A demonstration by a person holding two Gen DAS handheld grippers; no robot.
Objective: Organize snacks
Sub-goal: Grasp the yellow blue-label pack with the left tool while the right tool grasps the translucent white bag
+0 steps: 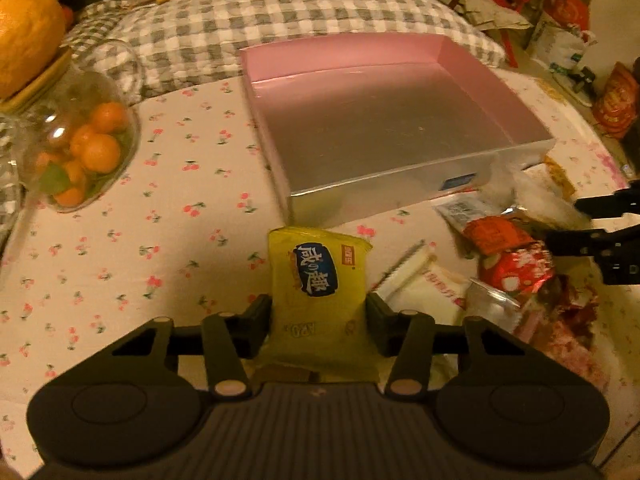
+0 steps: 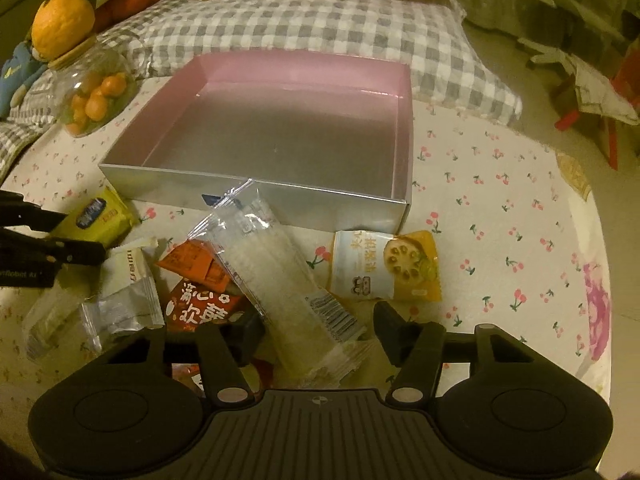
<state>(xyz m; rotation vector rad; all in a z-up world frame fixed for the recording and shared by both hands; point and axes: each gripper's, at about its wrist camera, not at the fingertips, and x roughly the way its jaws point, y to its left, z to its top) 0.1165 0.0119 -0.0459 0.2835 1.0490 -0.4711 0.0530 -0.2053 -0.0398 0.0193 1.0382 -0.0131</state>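
Between the left gripper's pads sits a yellow biscuit packet, gripped, long axis pointing straight ahead at the empty pink box — just beyond it. Right gripper straddles a clear rice-cracker sleeve; contact unclear.

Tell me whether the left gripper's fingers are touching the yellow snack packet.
Touching. The left wrist view shows both fingers of the left gripper pressed against the sides of the yellow snack packet, no gap either side.
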